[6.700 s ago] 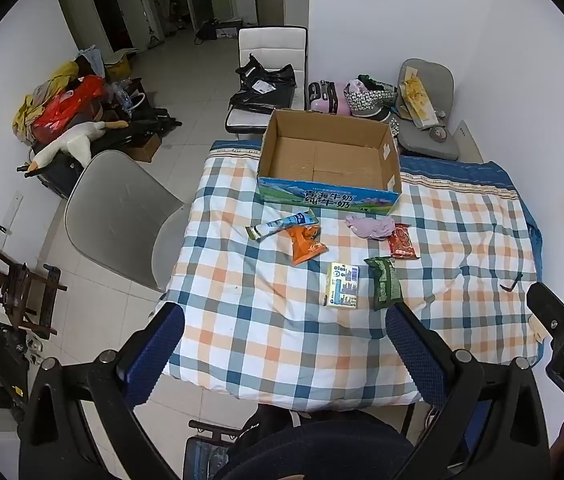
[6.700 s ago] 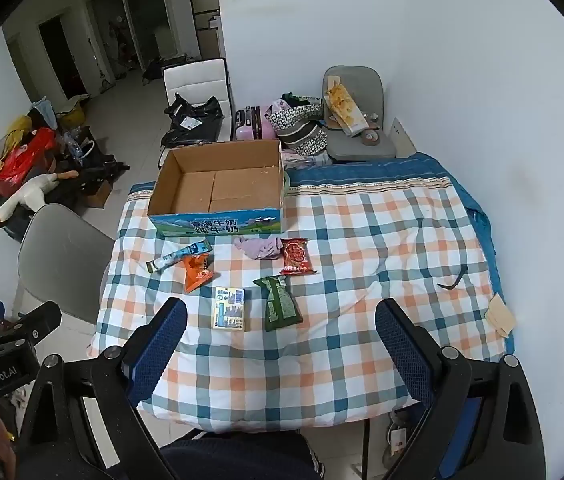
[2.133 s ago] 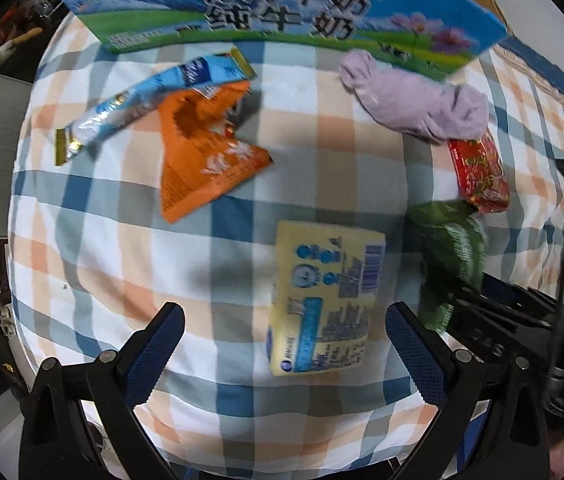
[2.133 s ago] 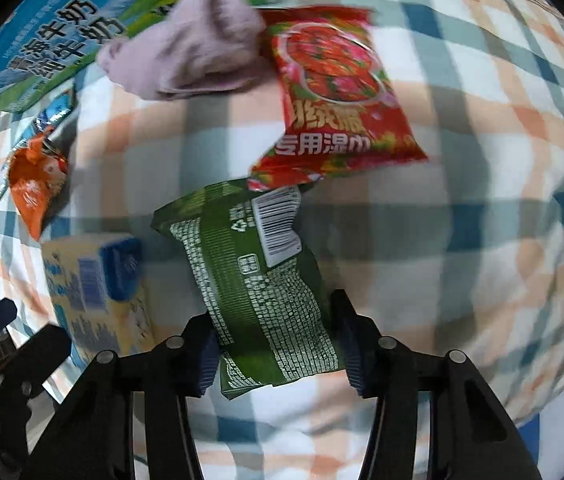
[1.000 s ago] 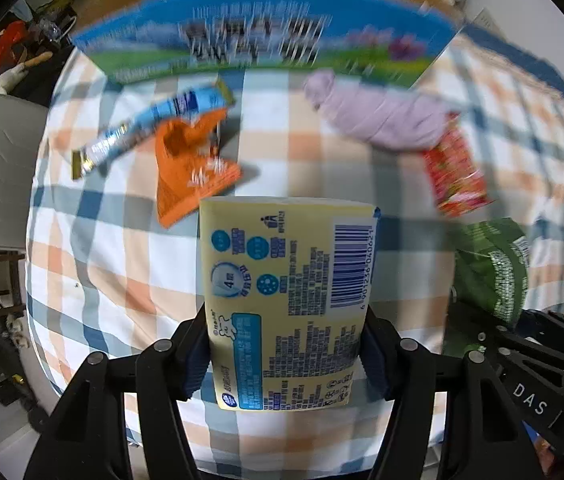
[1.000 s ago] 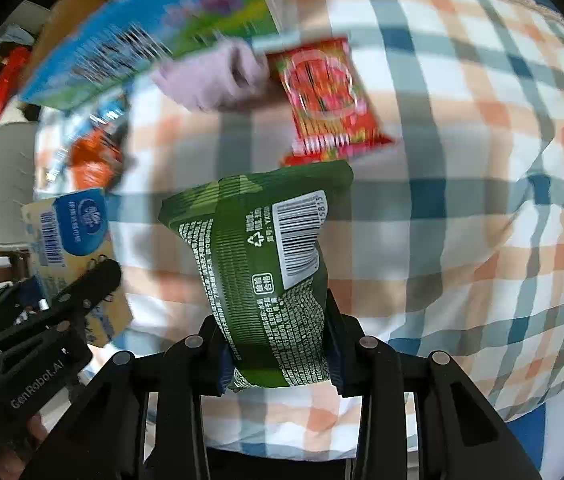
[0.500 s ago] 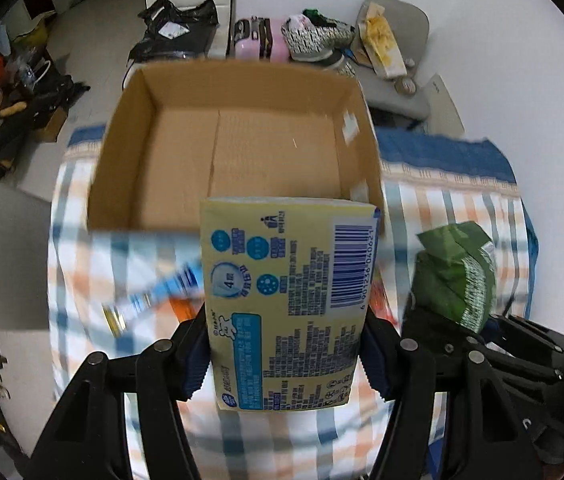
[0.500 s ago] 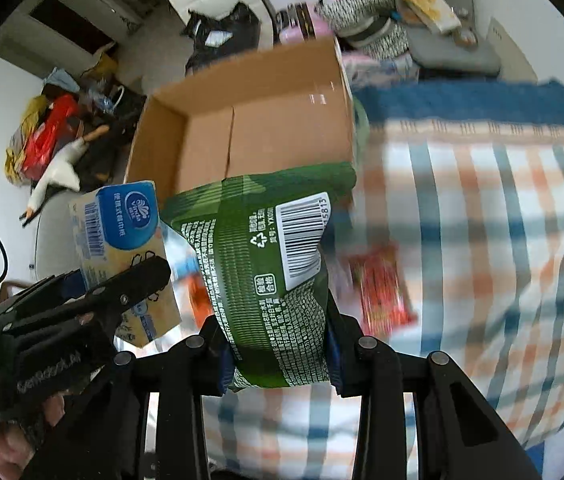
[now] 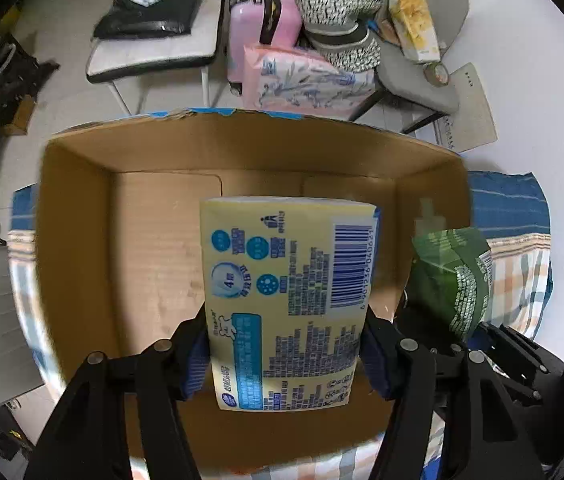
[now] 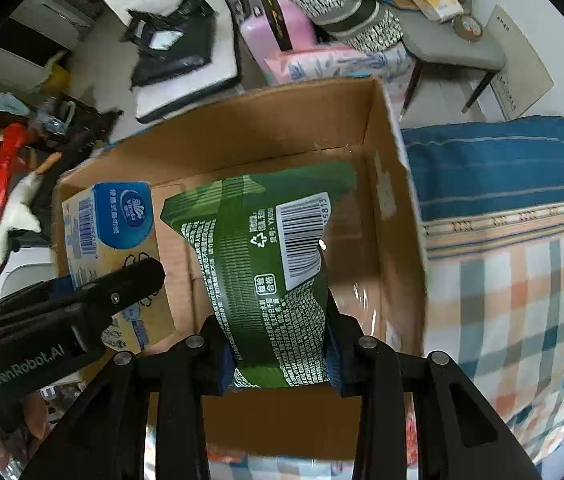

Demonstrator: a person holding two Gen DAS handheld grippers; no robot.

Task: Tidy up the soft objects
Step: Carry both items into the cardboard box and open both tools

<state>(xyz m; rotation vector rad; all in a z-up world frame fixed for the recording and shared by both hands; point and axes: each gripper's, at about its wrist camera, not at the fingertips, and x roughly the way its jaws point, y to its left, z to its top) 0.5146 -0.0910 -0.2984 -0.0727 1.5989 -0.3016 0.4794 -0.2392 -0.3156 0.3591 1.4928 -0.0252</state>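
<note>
My left gripper (image 9: 284,354) is shut on a yellow tissue pack (image 9: 286,300) and holds it over the open cardboard box (image 9: 154,256). In the right wrist view my right gripper (image 10: 280,354) is shut on a green packet (image 10: 270,276), which hangs above the right half of the cardboard box (image 10: 386,184). Each camera also catches the other hand's load: the green packet (image 9: 452,280) at the right of the left wrist view, the yellow tissue pack (image 10: 112,240) with the left gripper's black finger (image 10: 122,288) at the left of the right wrist view. The box floor looks bare.
The box stands at the far edge of a table with a checked cloth (image 10: 522,280). Beyond it are a white chair (image 9: 158,40) with a black bag, a pink suitcase (image 9: 262,16) and a grey chair (image 9: 422,80) piled with things. A white wall is on the right.
Both grippers have carried their packs forward from above the tablecloth to over the inside of the box. The box now fills both views. The grip on each pack is unchanged.
</note>
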